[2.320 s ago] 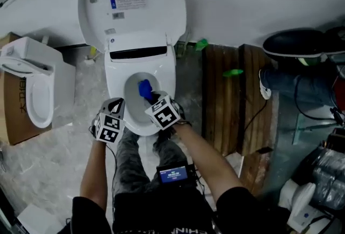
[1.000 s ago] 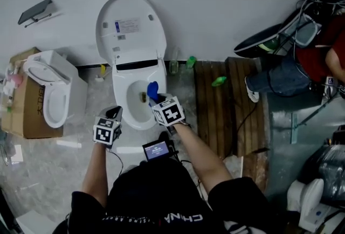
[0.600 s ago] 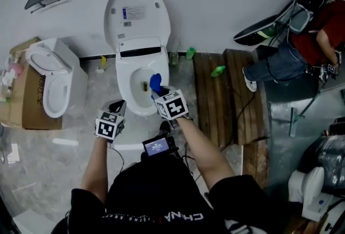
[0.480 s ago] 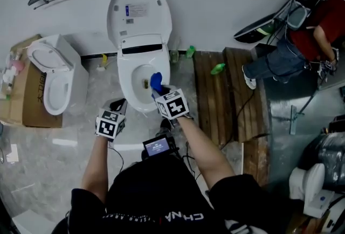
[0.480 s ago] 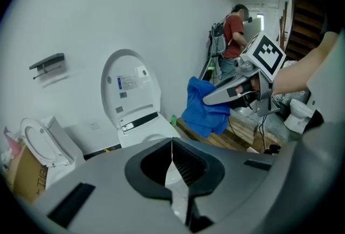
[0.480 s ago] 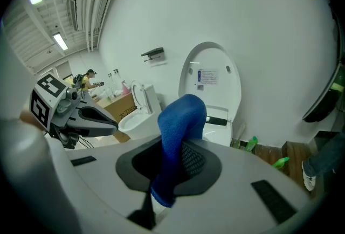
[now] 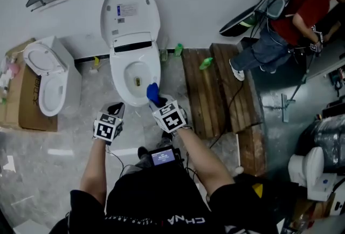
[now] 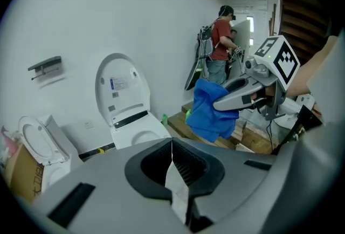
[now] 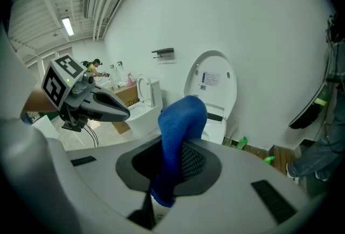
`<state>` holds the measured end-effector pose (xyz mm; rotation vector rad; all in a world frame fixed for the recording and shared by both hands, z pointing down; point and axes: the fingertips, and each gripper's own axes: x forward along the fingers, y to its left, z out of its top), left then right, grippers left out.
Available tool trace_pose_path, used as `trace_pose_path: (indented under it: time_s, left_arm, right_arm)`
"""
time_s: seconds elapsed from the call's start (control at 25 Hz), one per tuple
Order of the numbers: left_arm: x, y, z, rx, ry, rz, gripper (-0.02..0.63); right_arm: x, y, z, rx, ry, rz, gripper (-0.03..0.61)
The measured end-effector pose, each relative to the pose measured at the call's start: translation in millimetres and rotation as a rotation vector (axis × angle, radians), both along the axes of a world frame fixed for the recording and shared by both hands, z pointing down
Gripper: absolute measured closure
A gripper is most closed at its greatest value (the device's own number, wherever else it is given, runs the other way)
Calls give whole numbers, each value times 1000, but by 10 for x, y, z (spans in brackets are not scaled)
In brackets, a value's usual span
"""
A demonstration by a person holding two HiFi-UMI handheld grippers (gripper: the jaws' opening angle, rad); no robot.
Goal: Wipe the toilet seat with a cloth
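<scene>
Blue cloth [image 7: 152, 93] hangs bunched from my right gripper [image 7: 159, 104], whose jaws are clamped tight on it. My left gripper [image 7: 115, 110] has its jaws pressed together with nothing between them.

The toilet seat [image 7: 119, 77] lies around the bowl with the lid [image 7: 130, 12] tipped up against the wall. The cloth is in the air near the front rim and not touching it, so no wiping stroke is under way. The white ring gives no sign either way of having been wiped, and I judge that wiping is still to do.

A second toilet [image 7: 40, 87] stands to the left beside a cardboard box [image 7: 11, 103]. Wooden planks [image 7: 202, 93] and a green bottle [image 7: 205, 63] lie to the right. A person in red [image 7: 291, 12] is well apart. Nothing blocks the path from cloth to seat.
</scene>
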<state>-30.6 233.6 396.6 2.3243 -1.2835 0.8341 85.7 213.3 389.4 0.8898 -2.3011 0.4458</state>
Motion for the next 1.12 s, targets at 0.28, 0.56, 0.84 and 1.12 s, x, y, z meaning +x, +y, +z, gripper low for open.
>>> trace_pose_path:
  time_s: [0.28,0.56,0.84,1.12]
  left_arm:
    - [327,207,-103,7,9,-4,601]
    - [625,242,-201,28,8,-2,601]
    - [713,197,-311,46,15,-17,601]
    - [758,173,-342,50,18,-20,601]
  right_arm:
    - [257,267,15,4,16,-51,529]
    - [431,301,-6,13,11,-87,529]
    - [448,266,-138,39,3,-114,529]
    - [409,265,-155,40,11,-140,529]
